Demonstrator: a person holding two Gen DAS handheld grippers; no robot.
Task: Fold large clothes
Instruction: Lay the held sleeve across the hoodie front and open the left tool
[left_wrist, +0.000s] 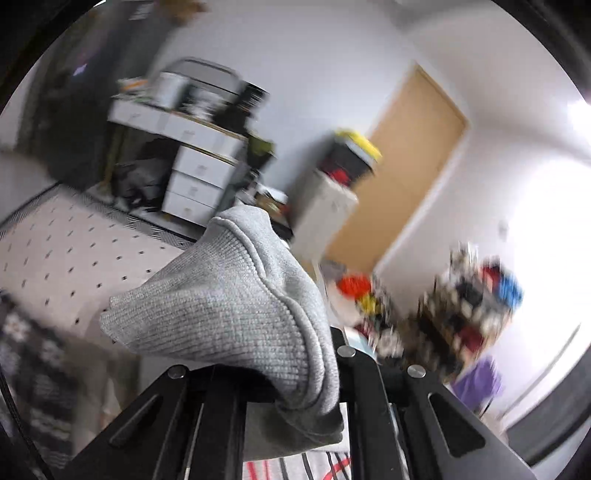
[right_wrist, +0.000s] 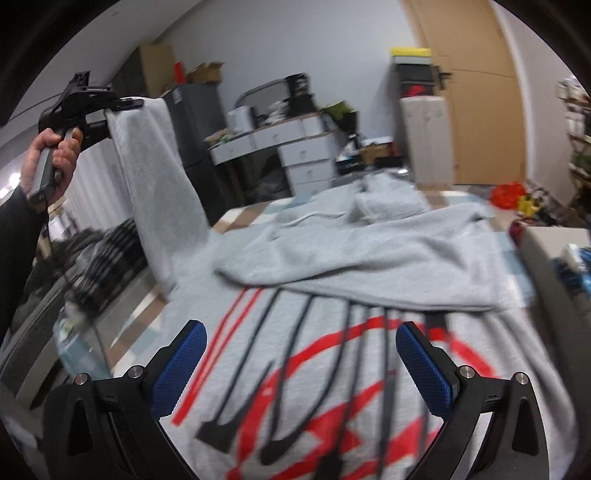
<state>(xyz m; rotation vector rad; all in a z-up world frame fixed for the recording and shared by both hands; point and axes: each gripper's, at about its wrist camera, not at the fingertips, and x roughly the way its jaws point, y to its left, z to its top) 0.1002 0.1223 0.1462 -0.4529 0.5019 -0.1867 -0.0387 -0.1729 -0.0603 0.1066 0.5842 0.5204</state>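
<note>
A large grey sweatshirt (right_wrist: 332, 258) with a red and black print lies spread on the table in the right wrist view. One grey sleeve (right_wrist: 155, 177) rises from it to the upper left. My left gripper (right_wrist: 110, 107), held by a person's hand (right_wrist: 51, 155), is shut on the sleeve's end high above the table. In the left wrist view the ribbed grey cuff (left_wrist: 236, 295) bulges over the left gripper (left_wrist: 295, 369) and hides its fingertips. My right gripper (right_wrist: 301, 354) hovers open just over the printed chest, with nothing between its blue pads (right_wrist: 181, 365).
White drawers (right_wrist: 299, 155) and a dark cabinet (right_wrist: 195, 122) stand behind the table, with a wooden door (right_wrist: 480, 92) at the right. A grey cabinet (right_wrist: 424, 136) carries stacked boxes. Clutter and red items (right_wrist: 509, 194) lie at the far right. A dark striped heap (right_wrist: 107, 258) sits left of the table.
</note>
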